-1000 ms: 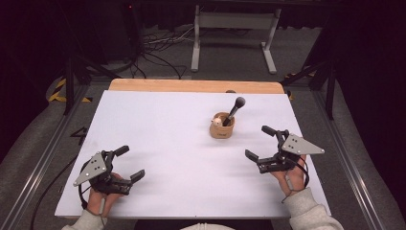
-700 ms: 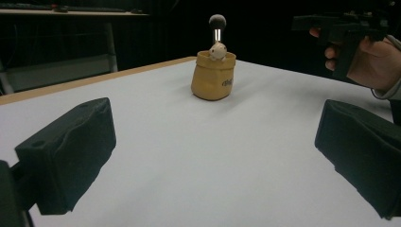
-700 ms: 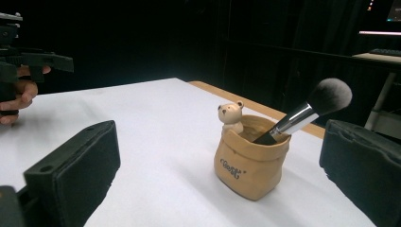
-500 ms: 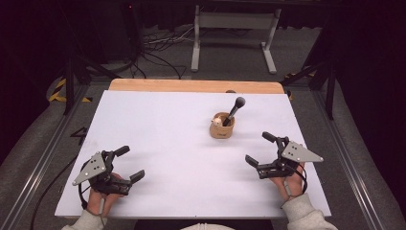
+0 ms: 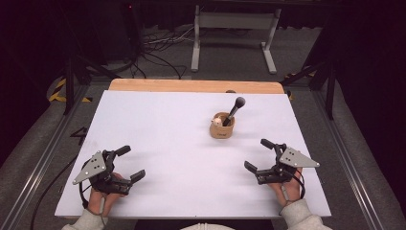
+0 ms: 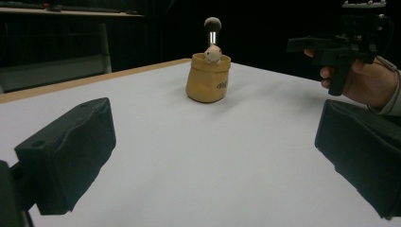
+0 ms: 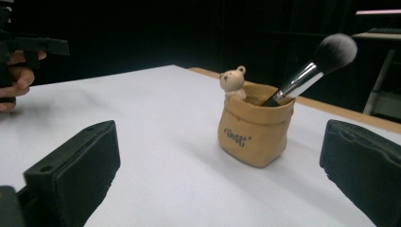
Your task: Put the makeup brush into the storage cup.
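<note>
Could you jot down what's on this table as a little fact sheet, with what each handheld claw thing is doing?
Surface: white table
Container: tan pouch, upright, right of centre
Inside it: makeup brush, leaning, bristles up
Decoration: small bear figure at the rim
Left gripper: jaws open, holds nothing, near edge
Right gripper: jaws open, holds nothing, nearer the pouch
Contact: neither gripper touches the pouch

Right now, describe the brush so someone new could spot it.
On the white table, right of centre and toward the far edge, stands a small tan pouch. The brush sticks out of it, leaning to the right in the high view. It has a dark handle, silver collar and dark fluffy head, unlike the little bear beside it.
</note>
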Motion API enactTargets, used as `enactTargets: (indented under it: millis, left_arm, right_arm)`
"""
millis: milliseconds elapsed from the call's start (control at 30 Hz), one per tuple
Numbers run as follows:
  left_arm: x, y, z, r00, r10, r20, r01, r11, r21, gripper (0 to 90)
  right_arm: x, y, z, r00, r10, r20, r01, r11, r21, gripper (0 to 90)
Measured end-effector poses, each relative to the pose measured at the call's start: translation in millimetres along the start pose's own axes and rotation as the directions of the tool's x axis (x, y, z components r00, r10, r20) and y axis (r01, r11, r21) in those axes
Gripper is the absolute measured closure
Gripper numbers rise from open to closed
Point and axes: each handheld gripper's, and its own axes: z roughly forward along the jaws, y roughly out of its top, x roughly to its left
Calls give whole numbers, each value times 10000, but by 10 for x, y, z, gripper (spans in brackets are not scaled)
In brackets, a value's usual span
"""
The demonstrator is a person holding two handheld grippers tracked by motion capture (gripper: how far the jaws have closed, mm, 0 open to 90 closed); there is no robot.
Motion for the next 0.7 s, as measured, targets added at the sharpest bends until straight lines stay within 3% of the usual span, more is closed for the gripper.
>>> enactTargets:
  millis: [267,700]
  left_arm:
    - [2,21,-3,9998,-116,157,117,9999,-60,1]
    - [4,16,24,9995,-172,276,173,9998,-44,1]
  right_arm:
    - [41,-47,51,9999,65,-134,-59,9990,452,0]
    - [62,-56,62,9999,22,-171,-13,9986,526,0]
